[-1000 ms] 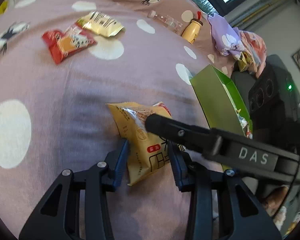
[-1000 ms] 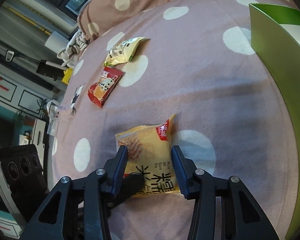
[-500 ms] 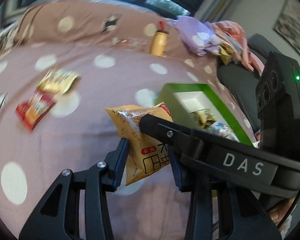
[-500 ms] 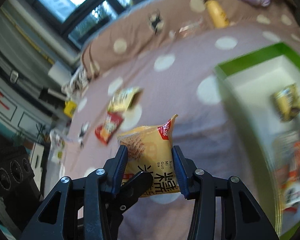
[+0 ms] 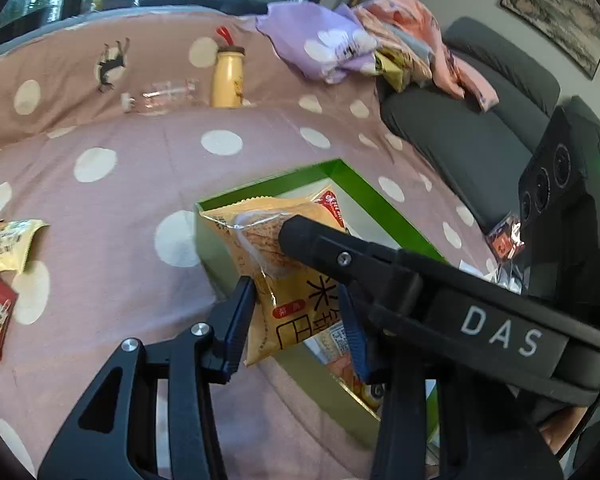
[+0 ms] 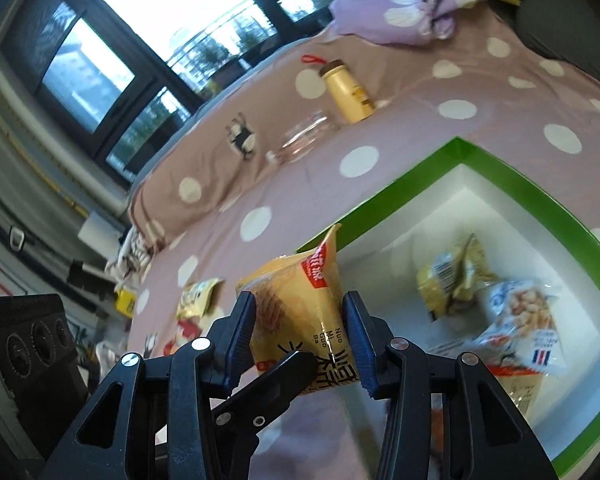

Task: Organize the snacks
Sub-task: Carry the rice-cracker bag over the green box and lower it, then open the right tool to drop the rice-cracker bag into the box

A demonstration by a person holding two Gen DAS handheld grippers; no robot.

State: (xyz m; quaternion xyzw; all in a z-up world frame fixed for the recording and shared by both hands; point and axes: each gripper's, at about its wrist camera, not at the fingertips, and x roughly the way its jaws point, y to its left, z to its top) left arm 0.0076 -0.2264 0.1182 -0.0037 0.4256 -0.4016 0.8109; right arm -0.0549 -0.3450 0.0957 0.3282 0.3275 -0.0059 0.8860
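Crinkly yellow foil snack packet [image 5: 284,264] pinched by both tools [image 5: 296,316] [image 6: 300,328] above glossy green-rimmed box [image 6: 512,176].

Both grippers slope downward, side by side and very close, each reaching across the other's view. The right gripper [image 6: 300,326] has its blue-padded jaws pressed on the two sides of the yellow snack packet [image 6: 296,304], which stands upright between them. The left gripper [image 5: 296,316] comes in from the left, and its jaws have just been opening a little, with the lower part of that same packet [image 5: 276,264] between them. Its pads [image 5: 240,316] seem to touch the wrapper, though the right gripper's finger crosses in front.
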